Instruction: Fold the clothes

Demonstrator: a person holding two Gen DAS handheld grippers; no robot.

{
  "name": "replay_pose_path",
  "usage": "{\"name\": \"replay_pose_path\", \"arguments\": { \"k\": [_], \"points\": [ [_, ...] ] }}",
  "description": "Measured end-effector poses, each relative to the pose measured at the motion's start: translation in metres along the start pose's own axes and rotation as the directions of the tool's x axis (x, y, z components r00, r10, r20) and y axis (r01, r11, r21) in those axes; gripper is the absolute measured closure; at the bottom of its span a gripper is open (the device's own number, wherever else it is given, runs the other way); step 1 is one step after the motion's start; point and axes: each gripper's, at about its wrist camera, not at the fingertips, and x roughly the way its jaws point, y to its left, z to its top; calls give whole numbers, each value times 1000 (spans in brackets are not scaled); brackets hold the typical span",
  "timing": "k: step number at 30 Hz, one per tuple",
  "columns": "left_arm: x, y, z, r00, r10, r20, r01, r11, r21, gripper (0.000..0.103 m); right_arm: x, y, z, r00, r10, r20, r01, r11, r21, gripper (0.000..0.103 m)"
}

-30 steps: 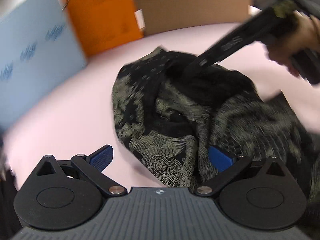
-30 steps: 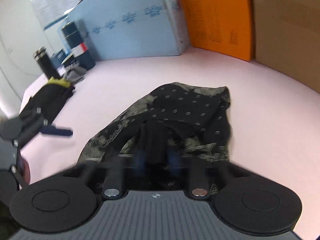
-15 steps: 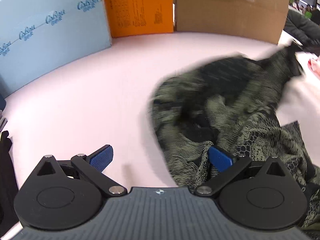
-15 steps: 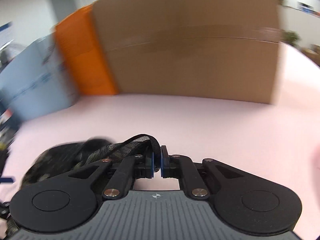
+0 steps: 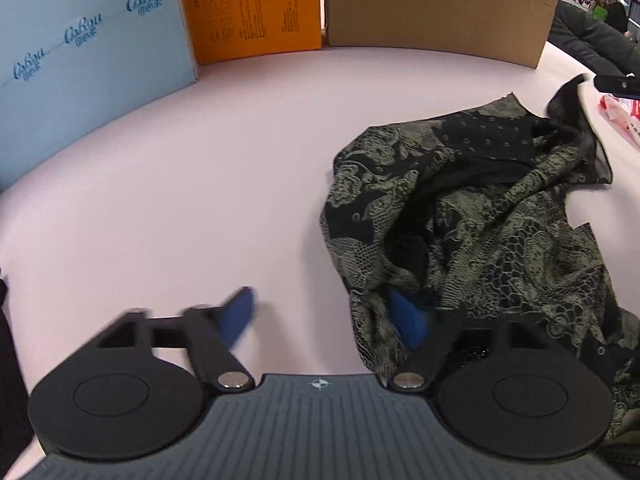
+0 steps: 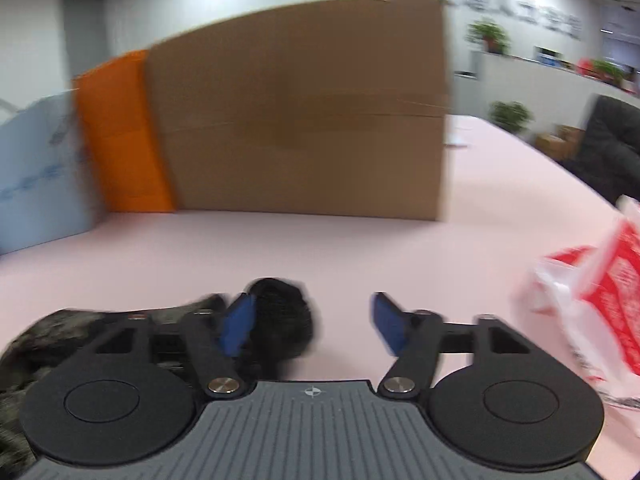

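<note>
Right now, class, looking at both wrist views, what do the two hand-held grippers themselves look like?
Both look alike. The left gripper and right gripper each have a dark grey ribbed body with a small round crosshair mark at its front edge, two black discs at the sides, black linkage arms on silver pivot pins, and blue pads on the fingers. No cables or sleeves show.

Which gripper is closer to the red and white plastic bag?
Right. The right gripper sits just beside the bag, jaws just opened, nothing pinched. The left gripper is across the crumpled shirt from it, jaws just closing, one pad under the cloth.
</note>
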Motion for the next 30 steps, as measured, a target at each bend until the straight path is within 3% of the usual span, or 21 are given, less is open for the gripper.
{"name": "replay_pose_path", "arguments": {
  "k": [1, 3, 7, 10, 13, 15, 17, 18, 20, 25, 27, 30],
  "points": [
    [3, 3, 4, 1000, -17, 5, 17, 1000, -8, 58, 1, 9, -1, 998, 66, 2, -65, 997, -29, 21],
    [2, 3, 7, 1000, -14, 0, 14, 1000, 2, 84, 4, 27, -4, 990, 143, -14, -144, 986, -79, 21],
    [3, 10, 37, 998, 31, 55, -34, 998, 55, 90, 12, 51, -11, 963, 265, -45, -268, 959, -97, 21],
    [7, 29, 84, 970, 190, 153, -199, 979, 47, 90, 21, 62, -16, 950, 302, -80, -309, 946, -99, 21],
    [11, 60, 137, 927, 335, 169, -319, 941, -115, 79, 30, 68, -20, 940, 321, -116, -330, 941, -73, 21],
    [7, 72, 152, 908, 384, 169, -356, 918, -173, 48, 33, 70, -19, 934, 329, -136, -339, 939, -59, 21],
    [1, 82, 146, 905, 396, 159, -363, 910, -202, 32, 31, 73, -23, 927, 341, -158, -354, 933, -64, 19],
    [-3, 86, 143, 903, 402, 154, -366, 905, -217, 30, 30, 75, -25, 923, 347, -168, -362, 930, -66, 17],
    [-5, 93, 122, 911, 396, 117, -365, 904, -221, 28, 26, 74, -31, 917, 354, -184, -371, 926, -66, 16],
    [-13, 98, 47, 970, 243, 7, -235, 943, -237, 23, 19, 76, -40, 902, 374, -217, -399, 913, -82, 15],
    [-19, 92, 21, 986, 164, -21, -164, 952, -257, 22, 20, 86, -40, 881, 410, -234, -445, 888, -119, 14],
    [-25, 79, -3, 991, 130, -28, -133, 948, -289, 21, 22, 113, -37, 835, 485, -258, -539, 816, -210, 12]
  ]
}}
